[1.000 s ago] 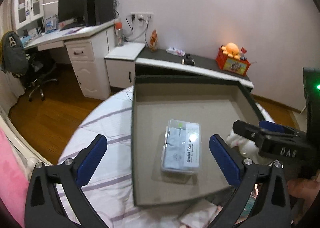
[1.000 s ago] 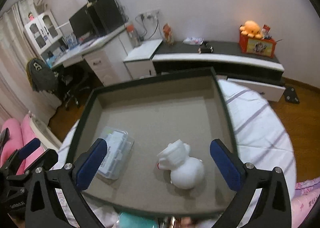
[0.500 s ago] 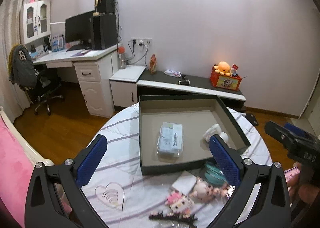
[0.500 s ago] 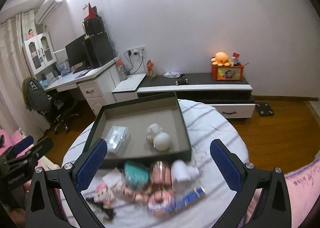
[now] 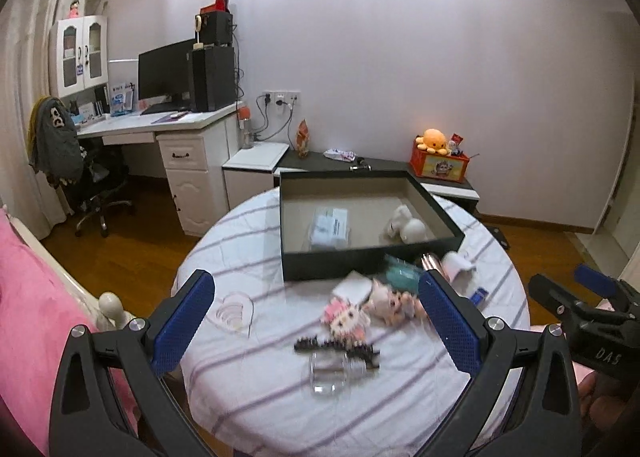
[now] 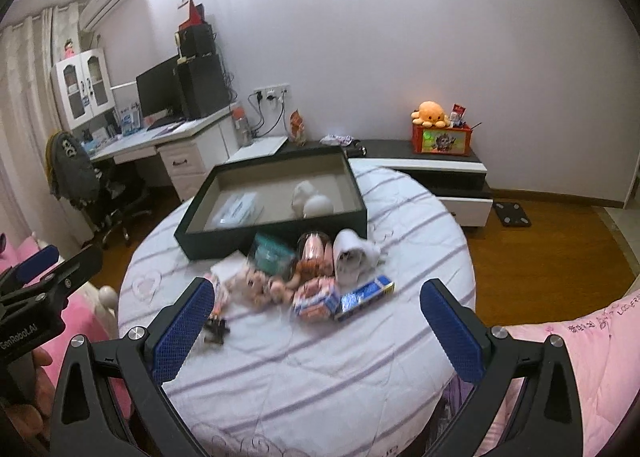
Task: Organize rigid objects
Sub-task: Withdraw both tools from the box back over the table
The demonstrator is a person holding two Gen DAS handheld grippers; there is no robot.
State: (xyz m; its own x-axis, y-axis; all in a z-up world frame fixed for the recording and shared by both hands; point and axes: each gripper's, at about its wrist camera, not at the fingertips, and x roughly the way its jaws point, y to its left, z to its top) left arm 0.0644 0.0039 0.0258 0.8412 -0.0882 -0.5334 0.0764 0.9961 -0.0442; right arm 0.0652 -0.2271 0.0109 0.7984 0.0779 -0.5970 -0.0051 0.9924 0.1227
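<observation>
Two grippers, left gripper (image 5: 316, 315) and right gripper (image 6: 318, 319), both spread wide and empty, held back from the round table (image 6: 304, 361). Inside the dark tray (image 5: 352, 263): a clear plastic case (image 5: 330, 227) and a white figurine (image 5: 406, 225). Just in front of the tray, a loose heap: teal tub (image 6: 272, 253), pink jar (image 6: 314, 251), white cup (image 6: 354, 255), blue packet (image 6: 364, 297), plush dolls (image 5: 366, 309), black hair clip (image 5: 336, 347), clear glass (image 5: 330, 375).

Risks: crowded pile, so a wide grab likely to catch a neighbour; tipped round pieces free to roll off; the glass perhaps slippery.

Legible: "DAS", "GenRobot.AI" on the gripper bodies; packet labels too blurred.
</observation>
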